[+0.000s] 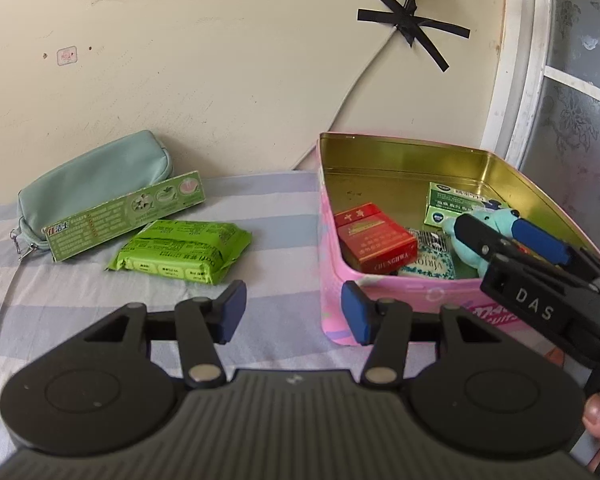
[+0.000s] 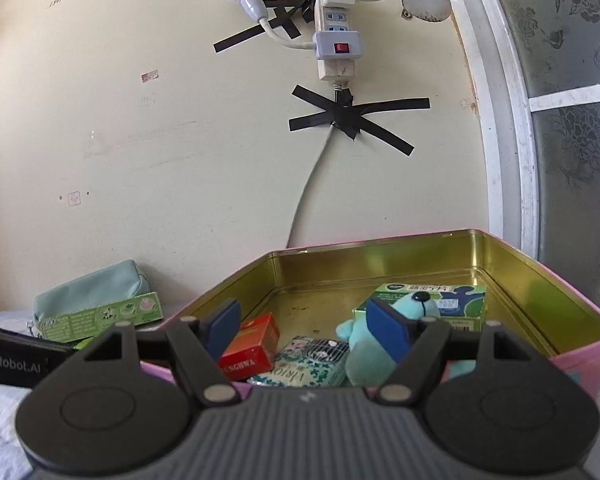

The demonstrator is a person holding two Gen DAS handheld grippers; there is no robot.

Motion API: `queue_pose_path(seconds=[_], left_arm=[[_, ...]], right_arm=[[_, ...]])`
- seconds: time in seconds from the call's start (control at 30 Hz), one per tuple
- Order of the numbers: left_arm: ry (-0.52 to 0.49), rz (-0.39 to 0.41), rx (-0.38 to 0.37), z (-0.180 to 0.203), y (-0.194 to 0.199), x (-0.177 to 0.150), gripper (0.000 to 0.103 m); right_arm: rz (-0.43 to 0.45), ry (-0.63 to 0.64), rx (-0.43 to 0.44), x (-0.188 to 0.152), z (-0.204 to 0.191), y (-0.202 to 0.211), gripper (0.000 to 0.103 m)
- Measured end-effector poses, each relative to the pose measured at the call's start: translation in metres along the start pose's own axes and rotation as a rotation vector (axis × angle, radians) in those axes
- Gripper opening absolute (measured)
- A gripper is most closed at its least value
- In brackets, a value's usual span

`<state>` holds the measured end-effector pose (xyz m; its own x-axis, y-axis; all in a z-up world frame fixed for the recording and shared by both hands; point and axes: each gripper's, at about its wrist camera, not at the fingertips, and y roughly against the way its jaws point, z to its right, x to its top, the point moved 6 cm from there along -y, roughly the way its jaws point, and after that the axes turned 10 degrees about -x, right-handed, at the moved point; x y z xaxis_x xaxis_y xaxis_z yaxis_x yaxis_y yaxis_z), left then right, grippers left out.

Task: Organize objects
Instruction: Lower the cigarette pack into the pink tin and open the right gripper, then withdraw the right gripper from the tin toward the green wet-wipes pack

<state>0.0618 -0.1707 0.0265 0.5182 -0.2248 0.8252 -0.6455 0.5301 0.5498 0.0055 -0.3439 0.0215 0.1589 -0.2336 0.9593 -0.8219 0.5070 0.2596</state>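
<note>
Right claw (image 2: 304,326), spread empty, hovers above the pink rectangular tin (image 1: 332,240) holding a teal plush toy (image 2: 374,346). Left claw (image 1: 294,310), agape, next targets the green wipes packet (image 1: 180,252) left of the tin.

red pack (image 1: 375,242) – "CHUNGHWA" | right gripper (image 1: 512,236) body – "DAS" | left gripper (image 2: 8,354) side – "enRobot.AI"

Left tongs (image 1: 293,312) gape wide, holding nothing; right tongs (image 2: 305,328) are likewise spread apart, tilted downward, nothing between them.
</note>
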Motion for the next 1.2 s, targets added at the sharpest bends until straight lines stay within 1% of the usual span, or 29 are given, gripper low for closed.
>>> queue_pose_path(seconds=[0.23, 0.33, 0.4, 0.77, 1.2], left_arm=[[-0.005, -0.012, 0.02, -0.005, 0.004, -0.013, 0.055], [-0.01, -0.015, 0.036, -0.008, 0.006, -0.017, 0.056], [-0.007, -0.018, 0.043, -0.01, 0.006, -0.019, 0.059], [-0.005, -0.035, 0.097, -0.025, 0.003, -0.029, 0.06], [0.007, -0.026, 0.161, -0.049, 0.009, -0.033, 0.063]], right_arm=[[0.07, 0.03, -0.011, 0.0, -0.008, 0.019, 0.072], [0.086, 0.039, -0.019, 0.001, -0.009, 0.02, 0.072], [0.079, 0.042, -0.023, 0.0, -0.008, 0.018, 0.072], [0.061, 0.05, -0.035, -0.003, -0.005, 0.012, 0.072], [0.044, 0.053, -0.041, -0.006, -0.003, 0.009, 0.072]])
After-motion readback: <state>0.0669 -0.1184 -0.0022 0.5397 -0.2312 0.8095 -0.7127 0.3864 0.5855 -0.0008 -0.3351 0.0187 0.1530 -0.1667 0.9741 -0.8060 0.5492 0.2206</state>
